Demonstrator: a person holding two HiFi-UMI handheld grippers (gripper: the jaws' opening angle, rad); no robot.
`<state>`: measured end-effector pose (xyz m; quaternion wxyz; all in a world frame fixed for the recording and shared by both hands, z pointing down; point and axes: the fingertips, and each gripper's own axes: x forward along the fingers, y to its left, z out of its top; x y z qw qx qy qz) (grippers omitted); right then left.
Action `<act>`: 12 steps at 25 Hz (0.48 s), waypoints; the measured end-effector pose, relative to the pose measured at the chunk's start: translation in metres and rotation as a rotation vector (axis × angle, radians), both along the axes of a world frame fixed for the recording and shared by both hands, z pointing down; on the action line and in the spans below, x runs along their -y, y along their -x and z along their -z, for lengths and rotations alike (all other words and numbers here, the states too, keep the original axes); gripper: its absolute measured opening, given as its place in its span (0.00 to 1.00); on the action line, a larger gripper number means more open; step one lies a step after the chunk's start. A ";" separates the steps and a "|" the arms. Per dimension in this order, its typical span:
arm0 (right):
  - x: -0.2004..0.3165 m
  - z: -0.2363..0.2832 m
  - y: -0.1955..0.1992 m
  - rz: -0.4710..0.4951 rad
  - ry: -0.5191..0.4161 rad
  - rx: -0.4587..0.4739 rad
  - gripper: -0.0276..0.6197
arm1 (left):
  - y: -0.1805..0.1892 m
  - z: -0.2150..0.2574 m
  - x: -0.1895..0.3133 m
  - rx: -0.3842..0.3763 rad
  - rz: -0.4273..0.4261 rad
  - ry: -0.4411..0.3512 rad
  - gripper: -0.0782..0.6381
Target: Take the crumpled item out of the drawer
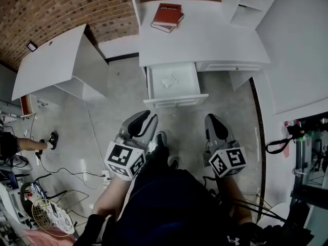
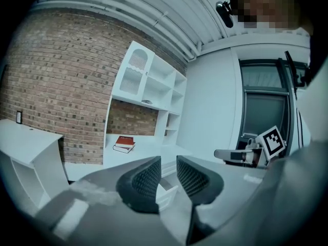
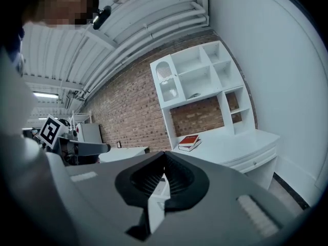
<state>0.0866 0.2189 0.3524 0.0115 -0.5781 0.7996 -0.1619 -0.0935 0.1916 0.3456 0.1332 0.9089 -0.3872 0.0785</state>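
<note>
In the head view the white desk [image 1: 205,40] has its left drawer [image 1: 174,100] pulled open. A small crumpled white item [image 1: 169,80] lies on the drawer's floor. Both grippers hang well short of the drawer, over the floor by the person's legs. My left gripper [image 1: 144,125] is on the left with its jaws apart and nothing between them; in the left gripper view the left gripper [image 2: 168,164] shows a clear gap. My right gripper [image 1: 216,126] is on the right; in the right gripper view the right gripper [image 3: 164,156] has its tips touching and holds nothing.
Two stacked books, the top one red [image 1: 166,15], lie on the desk top. A white shelf unit [image 1: 251,4] rises at the desk's back right. A white cabinet [image 1: 61,65] stands to the left. Cables [image 1: 66,174] trail over the floor at the lower left.
</note>
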 end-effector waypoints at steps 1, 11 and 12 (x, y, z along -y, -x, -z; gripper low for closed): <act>0.006 -0.002 -0.002 -0.001 0.003 -0.002 0.05 | -0.001 -0.002 0.008 0.000 0.000 0.003 0.26; 0.080 -0.009 -0.008 -0.037 0.044 -0.028 0.05 | -0.001 -0.021 0.096 -0.010 -0.012 0.047 0.26; 0.088 -0.009 -0.007 -0.040 0.047 -0.032 0.05 | -0.001 -0.022 0.104 -0.013 -0.017 0.051 0.26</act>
